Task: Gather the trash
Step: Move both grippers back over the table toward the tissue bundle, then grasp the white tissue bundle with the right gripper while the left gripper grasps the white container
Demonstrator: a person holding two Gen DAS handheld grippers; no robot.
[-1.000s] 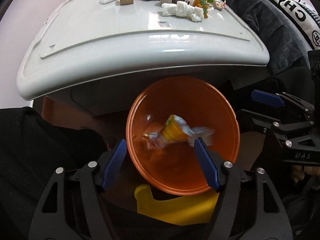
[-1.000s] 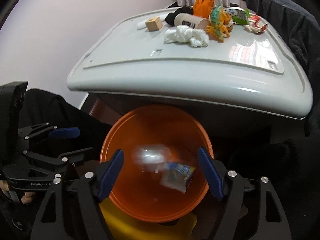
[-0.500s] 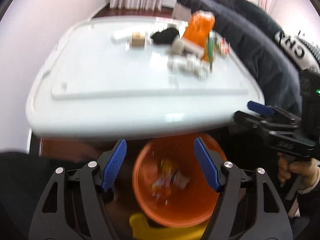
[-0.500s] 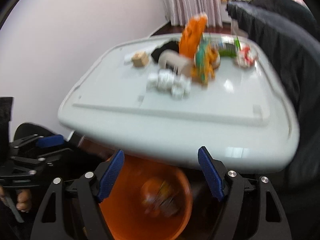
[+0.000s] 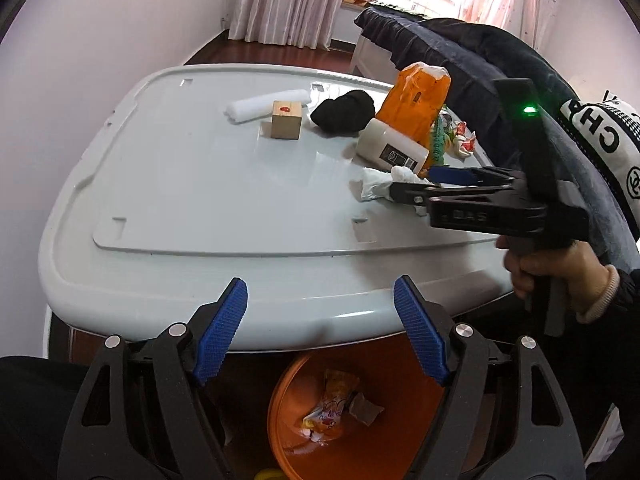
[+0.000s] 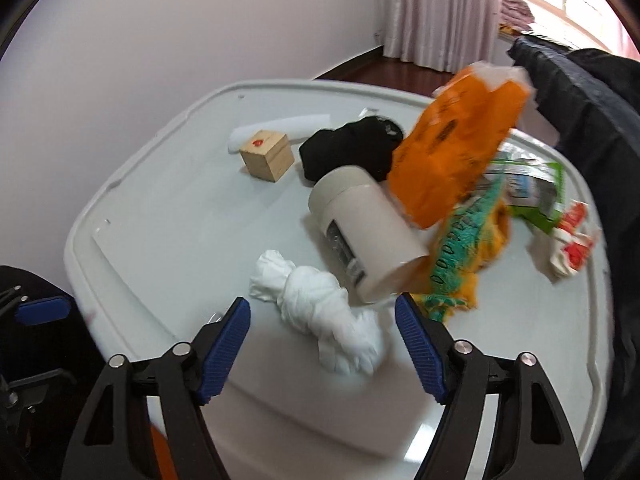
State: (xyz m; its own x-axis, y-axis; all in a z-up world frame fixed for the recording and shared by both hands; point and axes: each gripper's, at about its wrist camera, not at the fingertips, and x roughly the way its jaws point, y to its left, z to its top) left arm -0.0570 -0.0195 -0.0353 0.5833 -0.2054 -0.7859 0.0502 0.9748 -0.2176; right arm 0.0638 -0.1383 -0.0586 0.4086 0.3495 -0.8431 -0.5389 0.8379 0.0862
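Orange plastic bin [image 5: 360, 436]: far rim hidden under the front edge of the white moulded plastic tabletop [image 5: 200, 200]; near side cut off by the frame bottom and the gripper arms. Small yellow object [image 5: 269, 475] at the bottom edge, mostly cut off, not identifiable.

Crumpled white tissue wad [image 6: 320, 312]: near end smeared by motion blur in the right wrist view; in the left wrist view partly covered by the other gripper's fingers.

Green-and-orange woven cloth [image 6: 456, 264]: largely hidden behind the cream cardboard tube [image 6: 364, 232], possibly a toy.

Label print on the tube too small to read.
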